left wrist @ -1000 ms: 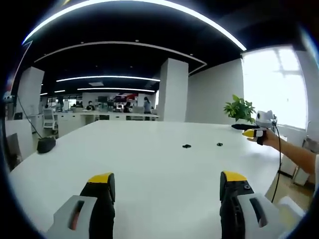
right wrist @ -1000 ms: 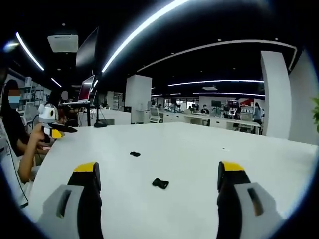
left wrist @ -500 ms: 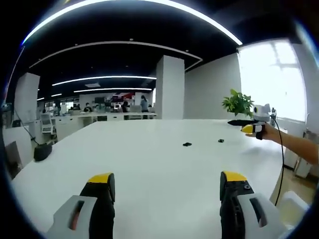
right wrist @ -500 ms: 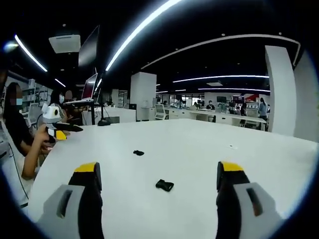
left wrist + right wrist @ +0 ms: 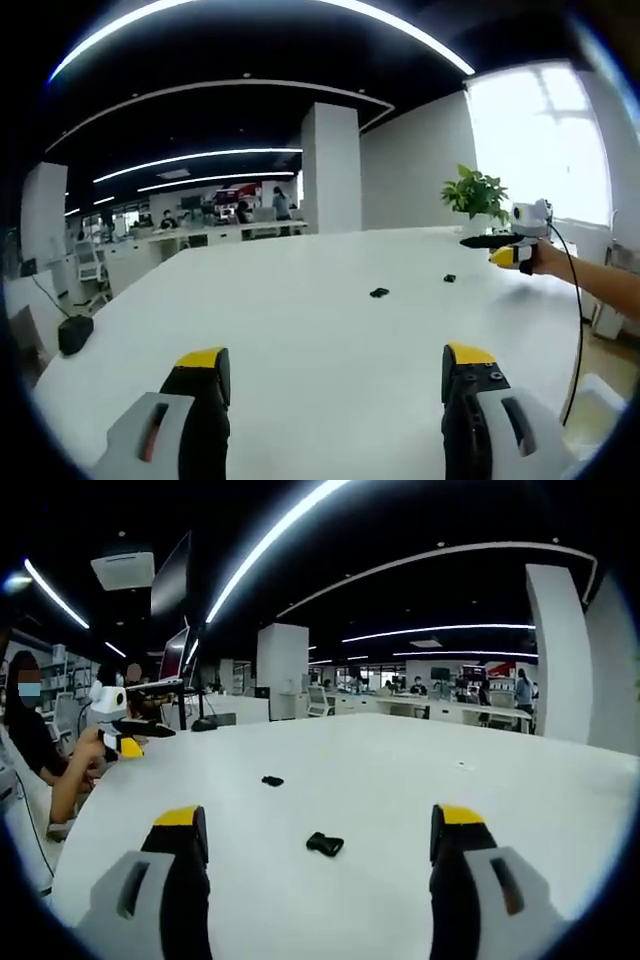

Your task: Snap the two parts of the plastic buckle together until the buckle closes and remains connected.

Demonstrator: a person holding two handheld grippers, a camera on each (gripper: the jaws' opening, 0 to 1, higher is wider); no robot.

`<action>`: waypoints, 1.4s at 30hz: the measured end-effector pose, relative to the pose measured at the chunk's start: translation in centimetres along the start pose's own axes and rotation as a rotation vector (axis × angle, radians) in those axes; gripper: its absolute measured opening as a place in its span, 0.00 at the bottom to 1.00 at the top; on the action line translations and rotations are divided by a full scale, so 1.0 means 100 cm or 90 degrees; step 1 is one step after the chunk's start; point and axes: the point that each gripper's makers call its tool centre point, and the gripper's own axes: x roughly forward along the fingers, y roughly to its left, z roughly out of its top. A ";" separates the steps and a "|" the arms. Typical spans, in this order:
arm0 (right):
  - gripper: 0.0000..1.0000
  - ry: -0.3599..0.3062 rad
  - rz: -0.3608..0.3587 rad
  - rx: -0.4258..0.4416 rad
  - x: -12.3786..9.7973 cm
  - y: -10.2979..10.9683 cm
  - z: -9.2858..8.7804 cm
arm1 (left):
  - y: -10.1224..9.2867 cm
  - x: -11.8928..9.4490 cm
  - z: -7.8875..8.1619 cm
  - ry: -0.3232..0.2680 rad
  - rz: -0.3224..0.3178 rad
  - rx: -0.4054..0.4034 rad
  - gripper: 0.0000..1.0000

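Two black buckle halves (image 5: pixel 324 844) (image 5: pixel 272 781) lie apart on white table (image 5: pixel 400 810).

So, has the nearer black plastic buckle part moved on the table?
No. The nearer black plastic buckle part keeps its offset from the farther black buckle part on the white table; the camera shifted.

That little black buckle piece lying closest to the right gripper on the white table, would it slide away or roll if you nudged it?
The nearer buckle piece lies low and flat, so it probably would not roll. The white table looks smooth and glossy, so a nudge would likely make it skid. It looks small and plastic, probably light, so the open right gripper may push it rather than catch it.
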 end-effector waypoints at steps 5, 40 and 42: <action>0.90 0.011 0.002 -0.005 0.002 0.000 -0.003 | 0.000 0.009 0.005 -0.006 -0.010 0.002 0.89; 0.65 0.081 -0.002 -0.035 0.019 -0.006 -0.024 | -0.021 0.067 0.025 -0.029 -0.102 0.044 0.86; 0.63 0.083 -0.004 -0.035 0.019 -0.007 -0.025 | -0.021 0.068 0.027 -0.032 -0.104 0.033 0.86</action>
